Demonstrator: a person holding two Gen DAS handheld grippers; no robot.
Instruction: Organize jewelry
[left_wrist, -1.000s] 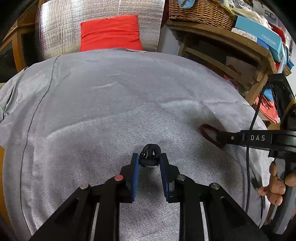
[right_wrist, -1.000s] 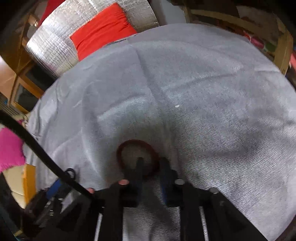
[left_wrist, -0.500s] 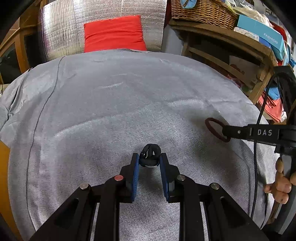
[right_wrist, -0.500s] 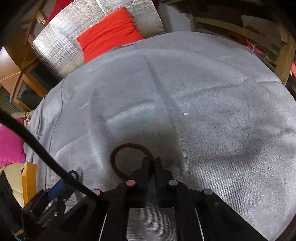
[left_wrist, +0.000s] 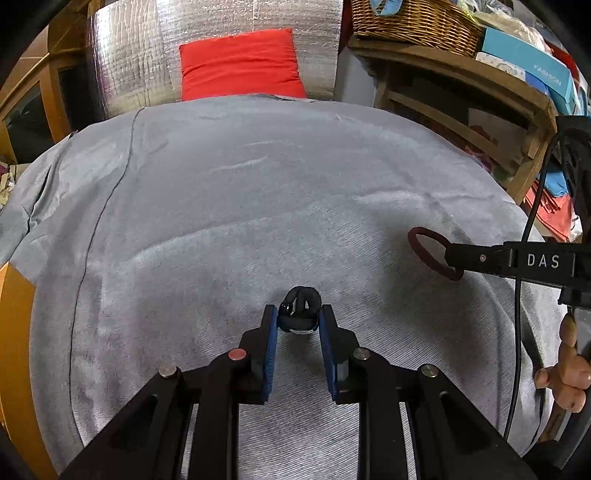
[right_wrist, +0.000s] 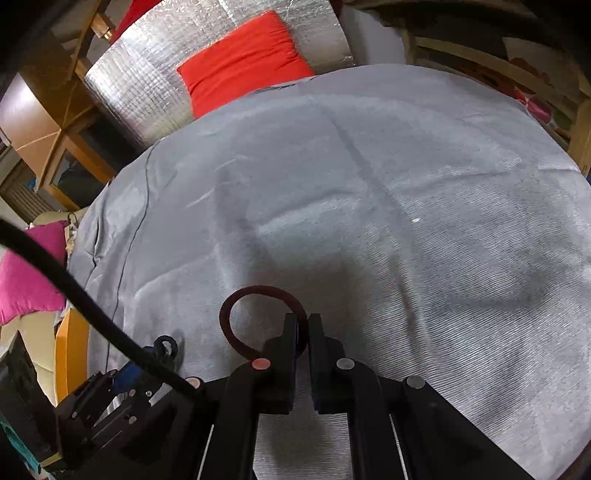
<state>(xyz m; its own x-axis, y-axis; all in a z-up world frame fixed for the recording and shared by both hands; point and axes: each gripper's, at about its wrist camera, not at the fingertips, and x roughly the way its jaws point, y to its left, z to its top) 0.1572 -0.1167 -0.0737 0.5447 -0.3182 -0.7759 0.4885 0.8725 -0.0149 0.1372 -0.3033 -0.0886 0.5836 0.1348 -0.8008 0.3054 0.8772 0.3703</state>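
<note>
A black knotted band (left_wrist: 300, 309) with a small metal clasp sits pinched between the blue pads of my left gripper (left_wrist: 298, 320), just above the grey cloth (left_wrist: 221, 221). My right gripper (right_wrist: 303, 325) is shut on the rim of a dark red ring-shaped band (right_wrist: 236, 301), which hangs clear of the cloth. In the left wrist view the dark red band (left_wrist: 419, 245) sticks out from the right gripper (left_wrist: 452, 258) at the right. The right wrist view catches the left gripper (right_wrist: 162, 352) and its black band (right_wrist: 165, 345) at lower left.
The grey cloth (right_wrist: 406, 184) covers a rounded surface. Behind it stand a silver quilted cushion (left_wrist: 147, 55) and a red pillow (left_wrist: 240, 62). Wooden shelves (left_wrist: 461, 81) with a wicker basket (left_wrist: 413, 18) and boxes are at the right. A hand (left_wrist: 567, 376) holds the right gripper's handle.
The right gripper closed on the dark red band and lifted it off the cloth. The left gripper kept its hold on the black band and stayed in place.
</note>
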